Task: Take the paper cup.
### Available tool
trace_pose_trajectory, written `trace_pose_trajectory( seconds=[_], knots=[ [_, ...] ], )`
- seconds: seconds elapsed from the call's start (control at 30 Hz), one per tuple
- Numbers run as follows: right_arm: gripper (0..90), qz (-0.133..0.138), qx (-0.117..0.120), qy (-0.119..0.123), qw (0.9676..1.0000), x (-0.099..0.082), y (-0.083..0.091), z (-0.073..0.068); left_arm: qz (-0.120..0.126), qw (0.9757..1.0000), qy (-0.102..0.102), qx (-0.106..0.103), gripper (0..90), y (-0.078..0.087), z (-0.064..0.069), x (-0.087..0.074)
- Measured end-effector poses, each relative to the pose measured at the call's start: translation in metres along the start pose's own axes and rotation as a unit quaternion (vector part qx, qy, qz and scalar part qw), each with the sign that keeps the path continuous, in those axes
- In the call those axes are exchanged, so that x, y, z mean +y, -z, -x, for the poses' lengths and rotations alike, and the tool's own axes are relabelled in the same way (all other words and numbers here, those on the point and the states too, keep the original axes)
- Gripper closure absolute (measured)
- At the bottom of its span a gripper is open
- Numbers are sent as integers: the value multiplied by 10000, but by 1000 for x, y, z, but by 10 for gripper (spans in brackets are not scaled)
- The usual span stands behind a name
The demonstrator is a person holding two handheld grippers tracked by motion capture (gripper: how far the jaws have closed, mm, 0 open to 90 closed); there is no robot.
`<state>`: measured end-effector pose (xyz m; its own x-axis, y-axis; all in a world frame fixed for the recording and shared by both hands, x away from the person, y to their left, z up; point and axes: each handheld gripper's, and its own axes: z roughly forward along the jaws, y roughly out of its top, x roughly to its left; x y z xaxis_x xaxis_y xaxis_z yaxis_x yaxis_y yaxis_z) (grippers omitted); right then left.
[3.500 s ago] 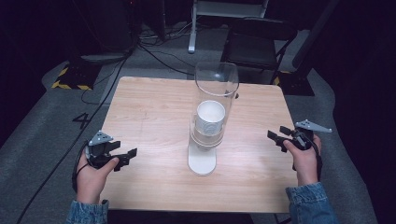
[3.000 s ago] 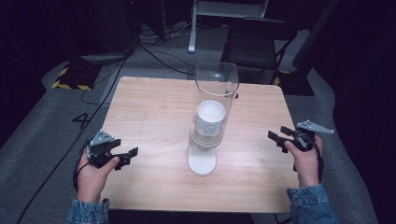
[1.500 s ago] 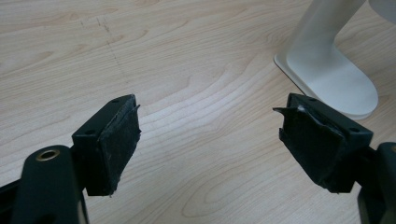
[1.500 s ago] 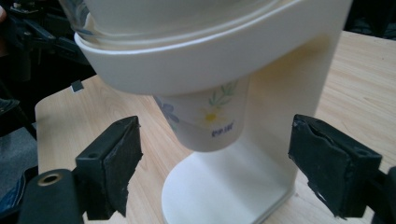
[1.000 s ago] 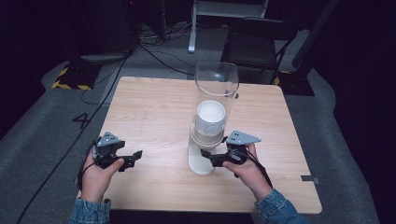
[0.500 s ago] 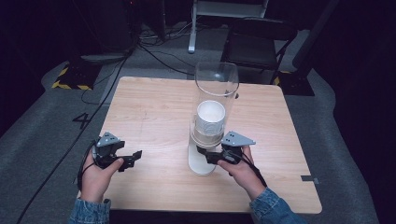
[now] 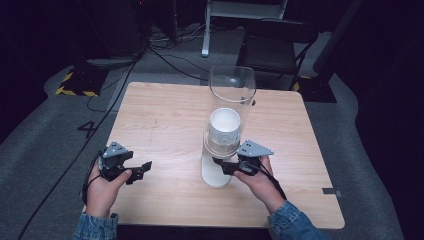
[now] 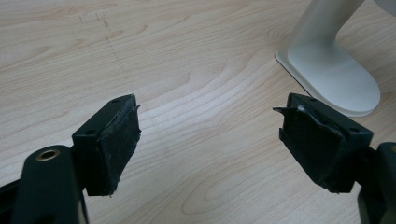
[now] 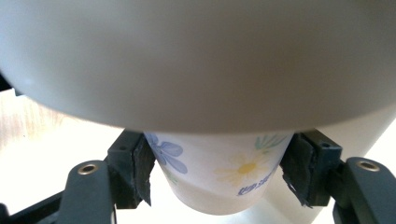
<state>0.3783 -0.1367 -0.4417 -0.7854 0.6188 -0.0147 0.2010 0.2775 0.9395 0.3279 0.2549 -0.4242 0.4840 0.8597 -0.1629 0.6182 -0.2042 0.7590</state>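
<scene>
A clear tube (image 7: 232,97) stands upright over a white stand (image 7: 216,172) near the table (image 7: 165,115) middle, holding a stack of paper cups (image 7: 224,125) whose lowest cup (image 9: 219,179) pokes out below the grey collar (image 9: 196,60); this looks like a cup dispenser, made so that cups are drawn off from underneath. That would explain why the right gripper (image 7: 231,166) is low under the tube, beside the stand: in the right gripper view its pads (image 9: 142,175) press both sides of the flowered cup, so it is clamped on it, probably to pull it down. The left gripper (image 7: 134,172) rests near the table's front left edge, well apart from the stand, its jaws spread wide over bare wood and holding nothing, likely waiting its turn
</scene>
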Motion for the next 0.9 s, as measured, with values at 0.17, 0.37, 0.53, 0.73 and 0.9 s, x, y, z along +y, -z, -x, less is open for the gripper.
trace_pose_trajectory(
  seconds=[0.17,0.37,0.53,0.73,0.9],
  knots=[
    [340,-2,-13,45,10000,0,0,1,5,10000,12,-1,200,2,-1,0],
    [339,-48,-26,63,10000,-1,0,3,32,10000,30,-5,200,3,-1,-1],
    [340,-76,-75,80,9999,0,1,1,14,10000,21,6,200,3,-1,-1],
    [340,-85,-68,-36,9999,-1,0,-1,-14,10000,18,8,200,1,0,-1],
    [339,-87,-74,-94,9999,-2,0,-3,-24,10000,18,1,200,0,0,-1]
  ],
)
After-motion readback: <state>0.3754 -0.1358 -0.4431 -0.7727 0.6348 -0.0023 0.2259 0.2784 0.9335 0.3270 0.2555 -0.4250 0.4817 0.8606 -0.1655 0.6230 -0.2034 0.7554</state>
